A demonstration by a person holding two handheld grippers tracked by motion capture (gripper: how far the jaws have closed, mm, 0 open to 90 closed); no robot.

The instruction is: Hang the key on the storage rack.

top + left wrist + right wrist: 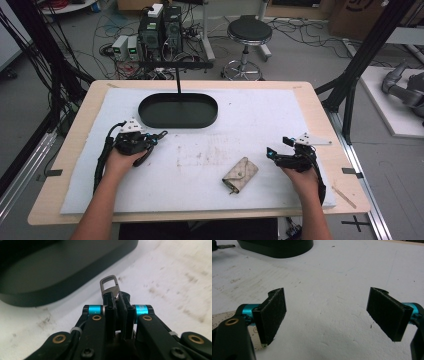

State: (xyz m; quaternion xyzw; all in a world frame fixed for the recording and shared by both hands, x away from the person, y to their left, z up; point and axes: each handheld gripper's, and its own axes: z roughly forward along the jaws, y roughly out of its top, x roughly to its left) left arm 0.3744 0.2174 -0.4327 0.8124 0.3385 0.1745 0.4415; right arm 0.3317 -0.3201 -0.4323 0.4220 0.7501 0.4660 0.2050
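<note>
A metal clasp (110, 286) was gripped between the closed jaws of the left gripper (156, 137), just in front of the black tray (178, 110) near the far edge of the table (70, 130). The right gripper (278, 148) was held with jaws wide open beside the wallet (240, 174).

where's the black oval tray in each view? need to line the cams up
High view: black oval tray, upper centre, just beyond the left gripper.
Left gripper view: top left, behind the metal clasp in the shut jaws.
Right gripper view: top edge, left.
Shared landmark: white mat.
</note>
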